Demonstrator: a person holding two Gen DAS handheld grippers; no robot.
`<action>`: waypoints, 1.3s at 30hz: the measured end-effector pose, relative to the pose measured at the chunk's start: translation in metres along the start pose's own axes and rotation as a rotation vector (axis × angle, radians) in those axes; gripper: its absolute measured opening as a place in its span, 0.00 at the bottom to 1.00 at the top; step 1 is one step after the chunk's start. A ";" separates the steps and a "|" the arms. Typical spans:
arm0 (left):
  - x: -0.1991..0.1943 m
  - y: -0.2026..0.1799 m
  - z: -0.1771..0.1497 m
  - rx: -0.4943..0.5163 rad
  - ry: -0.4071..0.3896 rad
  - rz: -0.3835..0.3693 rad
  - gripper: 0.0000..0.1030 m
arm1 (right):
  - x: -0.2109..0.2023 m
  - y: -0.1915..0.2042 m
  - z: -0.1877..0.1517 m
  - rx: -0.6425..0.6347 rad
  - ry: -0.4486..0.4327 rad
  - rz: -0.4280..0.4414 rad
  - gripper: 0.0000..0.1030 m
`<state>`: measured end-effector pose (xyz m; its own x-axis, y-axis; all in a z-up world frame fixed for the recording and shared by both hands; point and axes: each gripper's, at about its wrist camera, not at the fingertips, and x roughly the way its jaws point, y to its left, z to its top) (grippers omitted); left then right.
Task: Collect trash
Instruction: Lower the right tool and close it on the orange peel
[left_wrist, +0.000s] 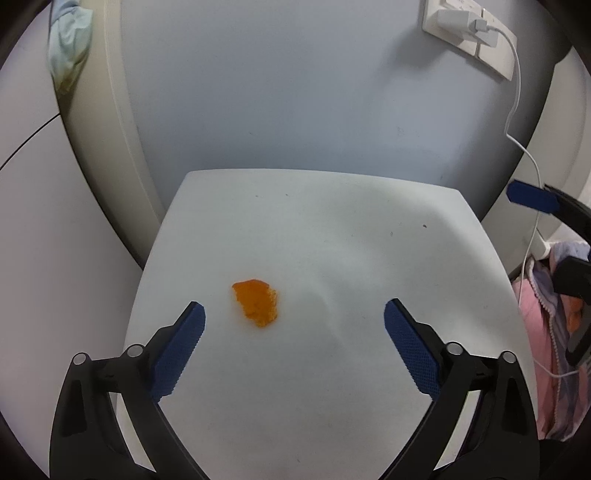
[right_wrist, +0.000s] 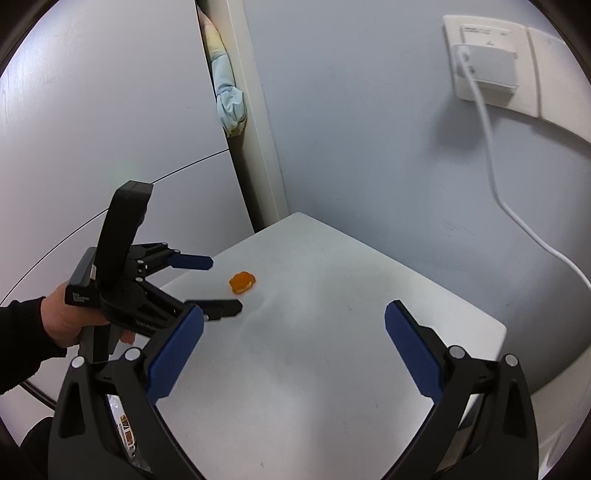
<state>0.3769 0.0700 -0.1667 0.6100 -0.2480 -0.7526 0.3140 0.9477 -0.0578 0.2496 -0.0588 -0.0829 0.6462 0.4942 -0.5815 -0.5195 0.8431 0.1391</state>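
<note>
— Looking down the left gripper (left_wrist: 294, 308), what sits between its 2 blue pads?

— Nothing is gripped. Its jaws stand wide apart above the white table (left_wrist: 369, 240), and the orange peel scrap (left_wrist: 256, 302) lies flat on the tabletop just ahead of the left pad, nearer that pad than the other.

— And the right gripper (right_wrist: 294, 310)?

— Also spread wide and empty, hovering over the near side of the same table (right_wrist: 332, 369). From its camera the peel (right_wrist: 242, 282) is further off, toward the table's far left edge.

— Can you see the left gripper from there?

— Yes, the left gripper (right_wrist: 226, 284) is held in a hand (right_wrist: 62, 319) with a dark sleeve, its 2 fingers open, with the peel just beyond the tips and not touching them.

— Anything else around?

— A white cable (left_wrist: 517, 110) hangs from a wall socket (left_wrist: 469, 37) at the right, and a pale blue cloth (right_wrist: 229, 107) is wedged in a gap by the white panel. Pink fabric (left_wrist: 543, 332) shows beside the table at the right edge of the left view.
</note>
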 end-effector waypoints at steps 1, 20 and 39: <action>0.001 0.000 0.000 0.002 0.003 -0.002 0.86 | 0.002 0.001 0.001 -0.004 0.005 0.011 0.93; 0.020 0.006 0.005 -0.005 0.038 0.027 0.50 | 0.064 -0.006 0.016 -0.060 0.051 0.126 0.93; 0.028 0.007 0.003 0.003 0.043 0.029 0.20 | 0.087 0.006 0.025 -0.101 0.062 0.128 0.93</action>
<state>0.3982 0.0687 -0.1867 0.5871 -0.2115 -0.7814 0.2991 0.9536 -0.0334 0.3171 -0.0057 -0.1124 0.5371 0.5795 -0.6129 -0.6510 0.7468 0.1356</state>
